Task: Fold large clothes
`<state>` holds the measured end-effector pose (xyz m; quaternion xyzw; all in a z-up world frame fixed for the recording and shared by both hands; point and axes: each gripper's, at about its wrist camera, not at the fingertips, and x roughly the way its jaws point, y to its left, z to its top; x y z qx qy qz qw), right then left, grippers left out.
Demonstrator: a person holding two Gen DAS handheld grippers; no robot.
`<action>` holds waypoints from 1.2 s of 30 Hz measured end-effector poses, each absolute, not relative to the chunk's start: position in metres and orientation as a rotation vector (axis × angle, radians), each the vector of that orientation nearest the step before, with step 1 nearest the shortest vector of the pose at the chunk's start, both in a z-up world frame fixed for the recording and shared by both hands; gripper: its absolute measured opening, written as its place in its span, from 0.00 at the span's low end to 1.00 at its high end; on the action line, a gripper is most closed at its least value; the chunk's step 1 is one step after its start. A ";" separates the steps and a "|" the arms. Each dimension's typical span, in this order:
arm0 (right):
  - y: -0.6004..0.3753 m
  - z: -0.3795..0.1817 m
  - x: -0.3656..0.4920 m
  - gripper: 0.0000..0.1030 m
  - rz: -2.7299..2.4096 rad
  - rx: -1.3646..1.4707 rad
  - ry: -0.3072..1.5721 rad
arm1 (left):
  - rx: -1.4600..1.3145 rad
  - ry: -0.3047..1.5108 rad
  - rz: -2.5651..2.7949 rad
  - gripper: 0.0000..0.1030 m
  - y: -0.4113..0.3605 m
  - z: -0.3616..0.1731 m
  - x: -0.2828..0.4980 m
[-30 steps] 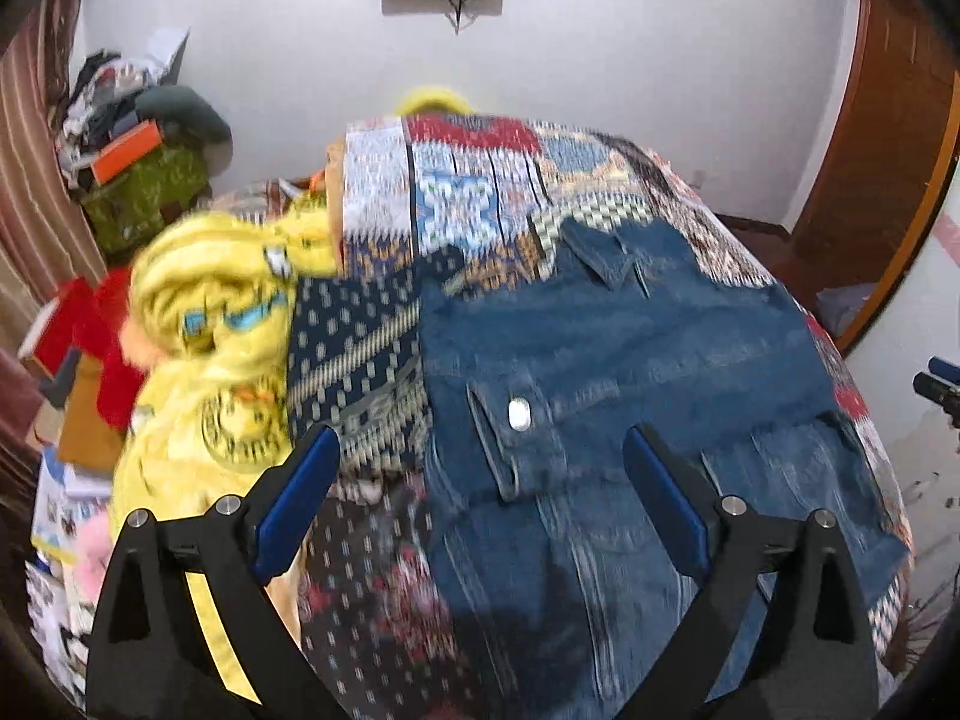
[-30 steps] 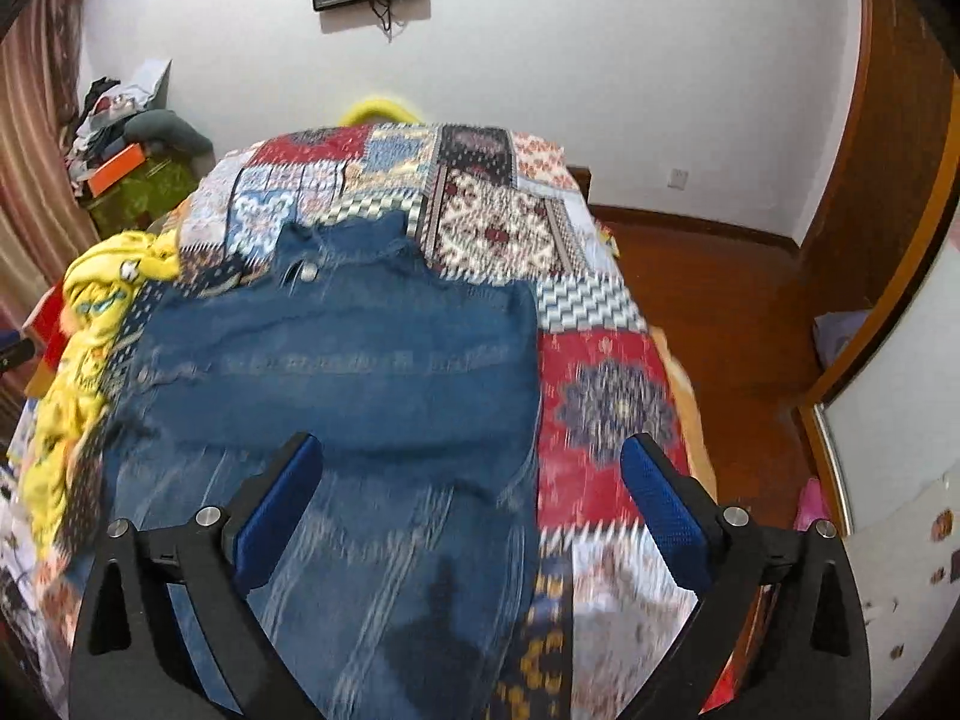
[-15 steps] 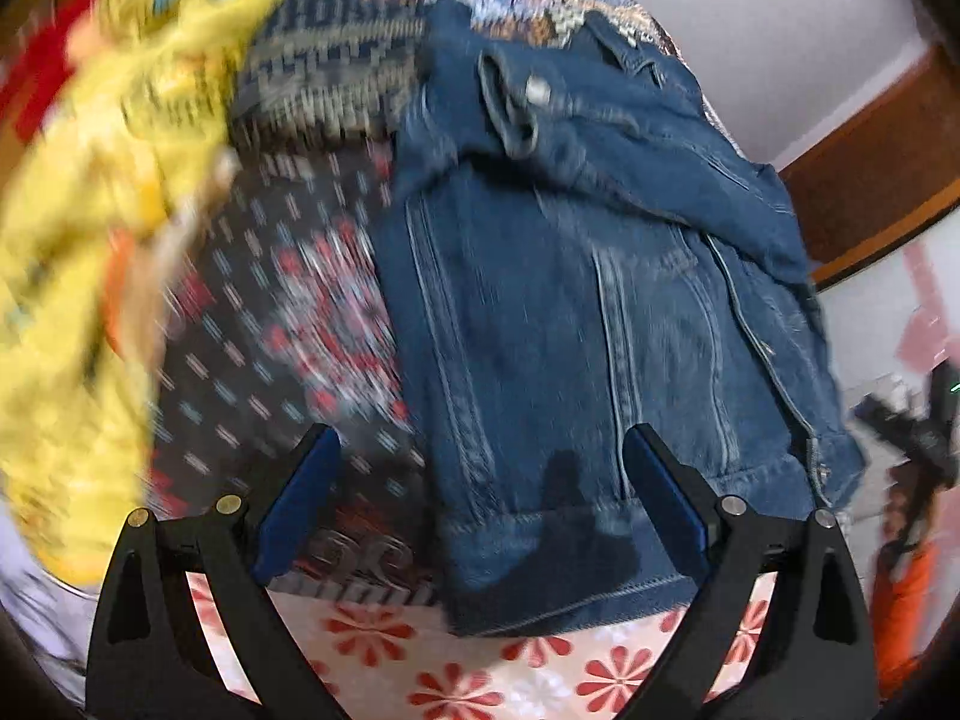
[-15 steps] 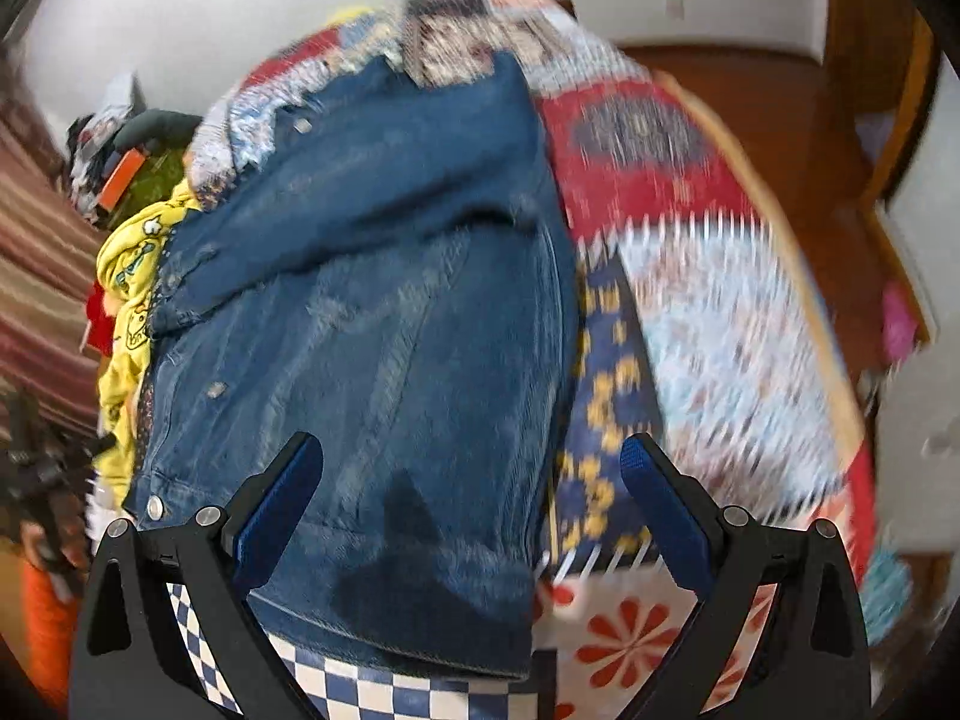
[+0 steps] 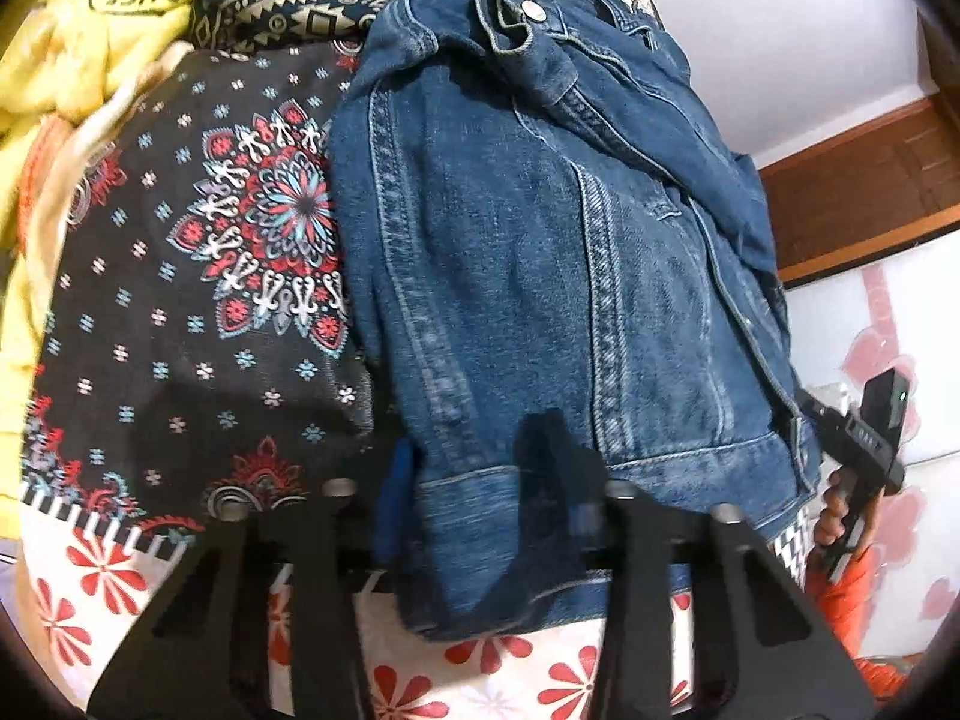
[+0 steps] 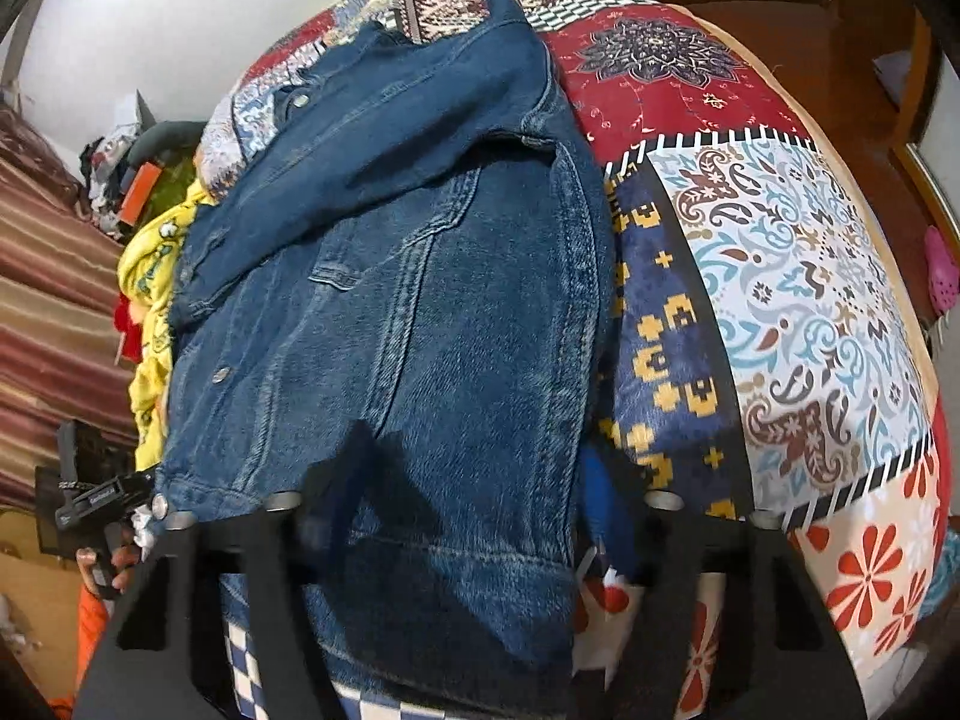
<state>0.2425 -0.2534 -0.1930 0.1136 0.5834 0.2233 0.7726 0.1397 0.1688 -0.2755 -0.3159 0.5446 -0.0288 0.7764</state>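
Nearest in the left wrist view, the left claw points steeply down at the bed's near edge, its jaws closing with the hem of the denim jacket between them — the blue pads flank the left hem corner, and the denim bunches there, so the hem reads as gripped. The right wrist view gives the matching pose: the right claw tilts steeply down over the right hem corner of the jacket, jaws closing on the fabric, one blue pad showing beside the denim edge.

Each view shows the opposite hand, which its own camera hides. At the right edge of the left view, fingers wrap a black handle, with an orange sleeve below. At the left edge of the right view, a hand holds the other handle; small white lettering on it is too blurred to read.

The jacket lies on the patchwork quilt, hem toward the cameras and hanging over the bed's edge, a sleeve folded across its upper part.

Farther back, only the left view shows the dark mandala panel and yellow cloth closely; only the right view shows the striped curtain, a clutter pile and the wooden floor.
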 end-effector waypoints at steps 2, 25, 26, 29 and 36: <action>-0.251 -0.195 0.244 0.26 0.491 0.251 1.278 | -0.674 1.164 -0.068 0.25 0.169 -0.269 0.140; -0.232 -0.076 0.324 0.08 0.576 0.308 0.937 | -0.586 0.740 -0.072 0.14 0.221 -0.108 0.240; -0.231 -0.073 0.333 0.08 0.567 0.313 0.924 | -0.611 0.730 -0.069 0.14 0.228 -0.107 0.249; -0.223 -0.072 0.366 0.08 0.528 0.303 0.892 | -0.681 0.714 -0.056 0.14 0.249 -0.114 0.279; -0.200 -0.125 0.427 0.08 0.450 0.296 0.975 | -0.683 0.841 0.055 0.14 0.269 -0.182 0.350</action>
